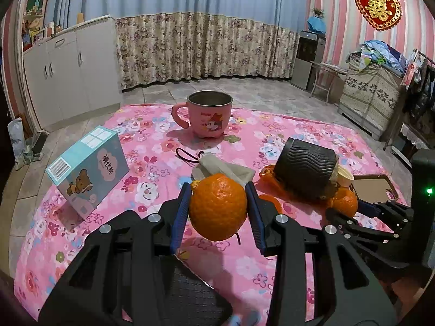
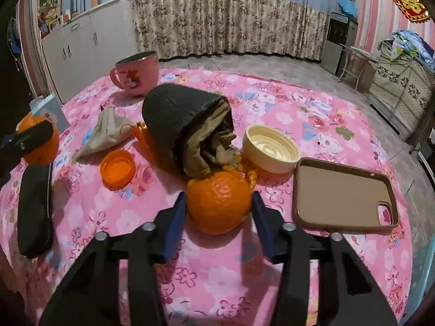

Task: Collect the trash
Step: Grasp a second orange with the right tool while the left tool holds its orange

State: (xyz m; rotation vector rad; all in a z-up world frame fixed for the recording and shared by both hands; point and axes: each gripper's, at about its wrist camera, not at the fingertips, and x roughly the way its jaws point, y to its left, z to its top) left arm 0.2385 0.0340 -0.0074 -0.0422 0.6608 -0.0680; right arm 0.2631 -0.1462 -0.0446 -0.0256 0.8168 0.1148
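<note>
The step in hand looks like gathering the orange peels. The left gripper (image 1: 218, 203) holds one hollow orange peel (image 1: 217, 206) between its jaws, lifted above the pink flowered tabletop (image 1: 152, 190). The right gripper (image 2: 218, 212) has its jaws standing either side of a second orange peel (image 2: 218, 206), which rests on the cloth just in front of the tipped black bin (image 2: 185, 125); whether the pads already press it I cannot tell, for a thin gap seems to show on each side.

The bin lies on its side near the middle, mouth toward the right gripper, its brown liner bag (image 2: 209, 141) spilling out along with scraps of paper and peel. The next move, I judge, calls for setting the bin upright before either peel can be dropped in.

The pink mug (image 1: 209, 116) at the far side looks empty. A cream lid (image 2: 270, 149) and an orange cap (image 2: 117, 169) lie open and hold nothing. A phone case (image 2: 345, 193) lies at the right.
</note>
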